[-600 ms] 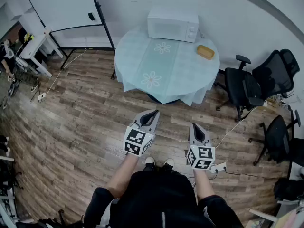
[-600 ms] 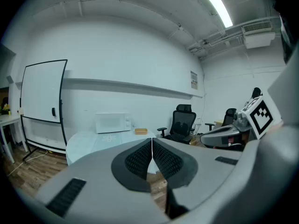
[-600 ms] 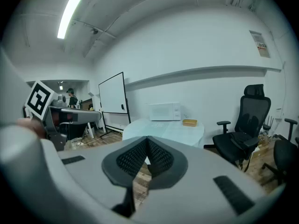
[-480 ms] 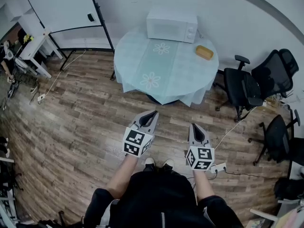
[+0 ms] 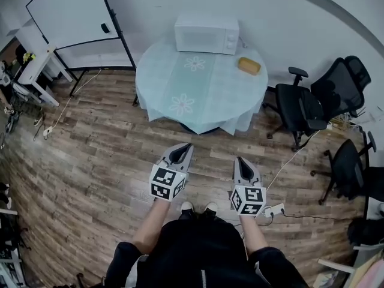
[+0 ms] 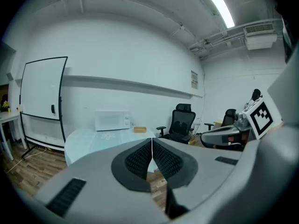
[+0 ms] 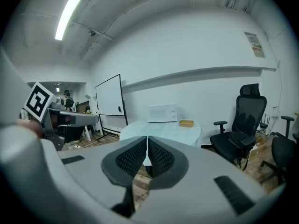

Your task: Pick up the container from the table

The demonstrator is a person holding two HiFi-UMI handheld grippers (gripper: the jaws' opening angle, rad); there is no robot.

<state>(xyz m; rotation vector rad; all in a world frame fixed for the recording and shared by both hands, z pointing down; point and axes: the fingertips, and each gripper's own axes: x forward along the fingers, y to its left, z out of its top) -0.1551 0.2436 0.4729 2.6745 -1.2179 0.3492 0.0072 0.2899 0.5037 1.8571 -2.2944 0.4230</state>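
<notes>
A small orange container (image 5: 249, 65) lies on the round table (image 5: 198, 95) with a pale flowered cloth, at its far right, beside a white microwave (image 5: 206, 33). The container (image 6: 139, 129) shows small and far off in the left gripper view, and likewise the container (image 7: 186, 122) in the right gripper view. Both grippers hang over the wooden floor, well short of the table. My left gripper (image 5: 182, 150) is shut with nothing in it. My right gripper (image 5: 242, 165) is shut and empty too. In each gripper view the jaws meet tip to tip.
Black office chairs (image 5: 303, 110) stand right of the table, another chair (image 5: 351, 173) further right. A whiteboard (image 5: 66, 14) on a stand is at the back left. A power strip (image 5: 273, 210) and its cable lie on the floor by my right foot.
The table, microwave and container have slid slightly left and up in the head view. Both grippers sit a little lower and further left in it. Jaws remain shut.
</notes>
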